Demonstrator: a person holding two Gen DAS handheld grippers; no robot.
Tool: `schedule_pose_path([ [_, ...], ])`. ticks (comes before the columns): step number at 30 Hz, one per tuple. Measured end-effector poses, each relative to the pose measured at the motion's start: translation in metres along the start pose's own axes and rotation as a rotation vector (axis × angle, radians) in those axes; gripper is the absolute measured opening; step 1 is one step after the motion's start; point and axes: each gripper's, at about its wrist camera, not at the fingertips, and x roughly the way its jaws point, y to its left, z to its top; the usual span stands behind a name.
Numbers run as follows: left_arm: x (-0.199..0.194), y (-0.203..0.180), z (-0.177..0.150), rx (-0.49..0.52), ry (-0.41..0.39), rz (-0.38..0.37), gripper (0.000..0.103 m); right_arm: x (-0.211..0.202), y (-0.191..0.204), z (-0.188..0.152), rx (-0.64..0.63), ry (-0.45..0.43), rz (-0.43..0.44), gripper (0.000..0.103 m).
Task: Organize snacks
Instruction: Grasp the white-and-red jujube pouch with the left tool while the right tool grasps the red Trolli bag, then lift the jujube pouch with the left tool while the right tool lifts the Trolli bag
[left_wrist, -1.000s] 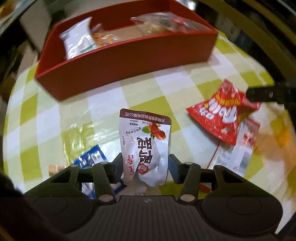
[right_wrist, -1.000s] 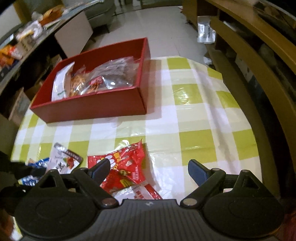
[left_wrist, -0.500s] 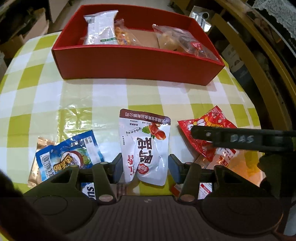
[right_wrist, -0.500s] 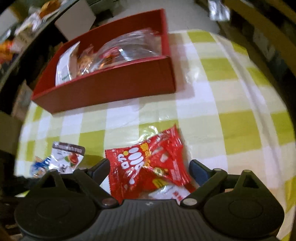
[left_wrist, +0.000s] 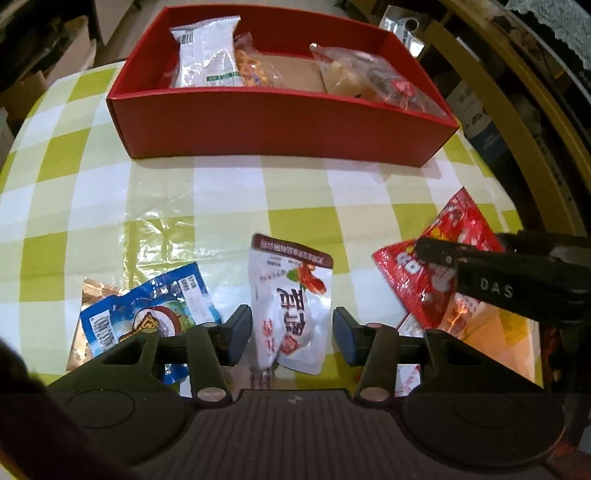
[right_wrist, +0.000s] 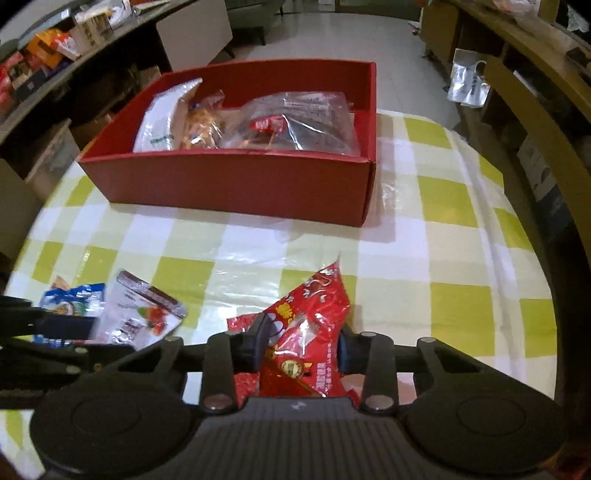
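Observation:
A red box (left_wrist: 280, 125) at the table's far side holds several snack packs; it also shows in the right wrist view (right_wrist: 236, 181). My left gripper (left_wrist: 291, 332) is shut on a white pouch (left_wrist: 291, 295) with red print, its fingers pressing both sides. My right gripper (right_wrist: 301, 347) is shut on a red snack bag (right_wrist: 310, 325), which crumples upward between the pads. In the left wrist view the right gripper (left_wrist: 517, 280) lies over that red bag (left_wrist: 413, 277). A blue pack (left_wrist: 147, 310) lies left of the pouch.
The round table has a yellow-green checked plastic cloth (left_wrist: 110, 192). More red-and-white packs (left_wrist: 410, 325) lie under the red bag. A curved wooden chair back (right_wrist: 535, 122) stands at the right. Shelves with goods (right_wrist: 55, 44) stand far left.
My right gripper has closed on the red bag, which now bunches up between its fingers. My left gripper has stayed shut on the white pouch and moved back a little from the box.

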Motion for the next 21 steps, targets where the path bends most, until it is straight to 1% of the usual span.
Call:
schedule_pose_path([
  [3, 0.000, -0.003, 0.000, 0.009, -0.007, 0.004, 0.054, -0.009, -0.004, 0.002, 0.028, -0.029, 0.019, 0.036],
  [5, 0.003, -0.004, -0.001, 0.025, 0.009, 0.009, 0.055, -0.013, -0.007, 0.004, 0.043, -0.041, 0.029, 0.034],
  [6, 0.005, -0.004, -0.002, 0.029, 0.017, 0.004, 0.058, -0.014, -0.008, 0.004, 0.048, -0.044, 0.033, 0.033],
  [8, 0.010, -0.005, -0.004, 0.035, 0.027, 0.003, 0.072, -0.016, -0.008, 0.004, 0.052, -0.047, 0.041, 0.033],
  [9, 0.012, -0.007, -0.005, 0.037, 0.029, 0.016, 0.082, -0.016, -0.008, 0.004, 0.050, -0.047, 0.044, 0.033],
  [11, 0.017, -0.012, -0.006, 0.055, 0.026, 0.040, 0.079, -0.017, -0.008, 0.004, 0.047, -0.047, 0.055, 0.032],
  [13, 0.024, -0.018, -0.008, 0.079, 0.029, 0.068, 0.068, -0.022, -0.012, 0.003, 0.055, -0.056, 0.068, 0.032],
  [14, 0.024, -0.022, -0.009, 0.094, 0.015, 0.097, 0.066, -0.024, -0.014, 0.003, 0.065, -0.061, 0.075, 0.032],
  [15, 0.024, -0.026, -0.009, 0.108, 0.009, 0.120, 0.058, -0.026, -0.015, 0.003, 0.075, -0.065, 0.081, 0.032],
  [17, 0.024, -0.031, -0.010, 0.123, 0.006, 0.127, 0.057, -0.029, -0.015, 0.003, 0.061, -0.071, 0.070, 0.032],
  [19, 0.024, -0.033, -0.010, 0.119, 0.007, 0.137, 0.056, -0.029, -0.010, 0.001, 0.021, -0.069, 0.033, 0.031],
  [21, 0.023, -0.036, -0.010, 0.131, -0.002, 0.167, 0.055, -0.029, -0.007, -0.001, 0.012, -0.059, 0.033, 0.031],
])
